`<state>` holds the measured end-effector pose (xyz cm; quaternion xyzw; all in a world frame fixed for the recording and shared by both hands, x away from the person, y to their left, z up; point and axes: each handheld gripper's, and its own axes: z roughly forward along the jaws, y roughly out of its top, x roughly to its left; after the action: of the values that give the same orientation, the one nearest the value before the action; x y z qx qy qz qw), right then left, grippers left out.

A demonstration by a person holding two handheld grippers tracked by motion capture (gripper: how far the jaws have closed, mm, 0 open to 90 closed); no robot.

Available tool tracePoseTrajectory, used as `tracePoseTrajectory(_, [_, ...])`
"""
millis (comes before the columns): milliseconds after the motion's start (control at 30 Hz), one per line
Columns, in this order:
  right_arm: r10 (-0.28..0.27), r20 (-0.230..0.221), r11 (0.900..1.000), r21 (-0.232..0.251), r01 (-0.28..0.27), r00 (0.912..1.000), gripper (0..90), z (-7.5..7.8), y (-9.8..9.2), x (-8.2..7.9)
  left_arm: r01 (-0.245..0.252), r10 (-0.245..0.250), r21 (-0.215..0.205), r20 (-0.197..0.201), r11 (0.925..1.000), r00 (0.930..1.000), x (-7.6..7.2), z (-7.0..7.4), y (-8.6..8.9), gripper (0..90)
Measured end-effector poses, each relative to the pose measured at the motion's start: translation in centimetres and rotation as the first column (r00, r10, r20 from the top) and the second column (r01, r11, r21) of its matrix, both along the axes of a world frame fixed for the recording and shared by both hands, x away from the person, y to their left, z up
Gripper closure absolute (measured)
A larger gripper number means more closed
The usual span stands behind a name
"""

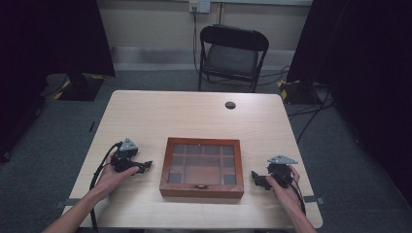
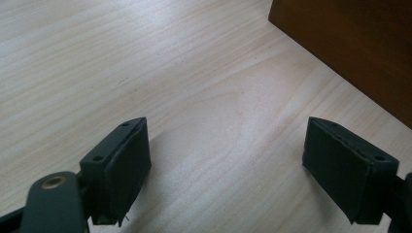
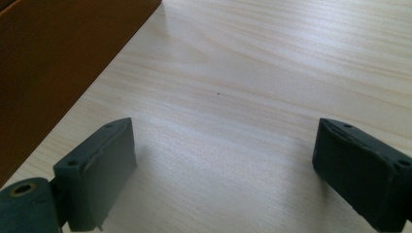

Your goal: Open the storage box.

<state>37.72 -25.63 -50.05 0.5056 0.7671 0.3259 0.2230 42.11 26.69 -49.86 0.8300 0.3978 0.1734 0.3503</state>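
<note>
At the left we see the left gripper [image 1: 144, 165] resting on the table [image 1: 194, 109], jaws spread wide and holding nothing. The wooden box [image 1: 202, 167] lies closed between both grippers, near the table's near edge. Right of it, the right gripper [image 1: 256, 177] also gapes, holding nothing.

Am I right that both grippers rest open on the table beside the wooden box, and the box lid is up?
Not quite: the wooden box has its lid down, as the high view shows. The left gripper and right gripper do rest open on the table beside it.
</note>
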Motion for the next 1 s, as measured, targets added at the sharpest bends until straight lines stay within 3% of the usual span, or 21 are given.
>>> tracePoseTrajectory(167, [0.000,0.000,1.000,0.000,0.000,1.0000,7.8,0.0,0.0,0.0,0.003,-0.003,-0.007,-0.004,1.0000,1.0000,-0.1,0.5,0.0,19.7])
tracePoseTrajectory(367, [-0.001,-0.001,1.000,0.000,0.001,1.0000,7.8,0.0,0.0,0.0,0.035,-0.035,-0.064,-0.013,0.9973,0.9993,-0.5,1.8,-0.4,23.5])
tracePoseTrajectory(467, [-0.001,-0.001,1.000,0.000,0.001,1.0000,7.8,0.0,0.0,0.0,0.059,-0.059,-0.094,0.002,0.9938,0.9982,-0.8,2.6,-0.9,25.4])
tracePoseTrajectory(633, [-0.001,-0.001,1.000,0.000,0.001,1.0000,7.8,0.0,0.0,0.0,0.095,-0.092,-0.101,0.028,0.9904,0.9953,-1.3,3.6,-1.4,27.2])
tracePoseTrajectory(800, [0.000,0.000,1.000,0.000,0.000,1.0000,7.8,0.0,0.0,0.0,0.129,-0.124,-0.144,0.043,0.9811,0.9913,-2.1,4.9,-2.4,27.7])
tracePoseTrajectory(833, [0.000,-0.001,1.000,0.000,0.000,1.0000,7.8,0.0,0.0,0.0,0.144,-0.137,-0.165,0.049,0.9758,0.9893,-2.5,5.3,-2.9,28.1])
tracePoseTrajectory(1000, [0.001,0.000,1.000,0.000,-0.001,1.0000,7.8,0.0,0.0,0.0,0.171,-0.163,-0.176,0.058,0.9693,0.9849,-3.1,6.0,-4.1,29.2])
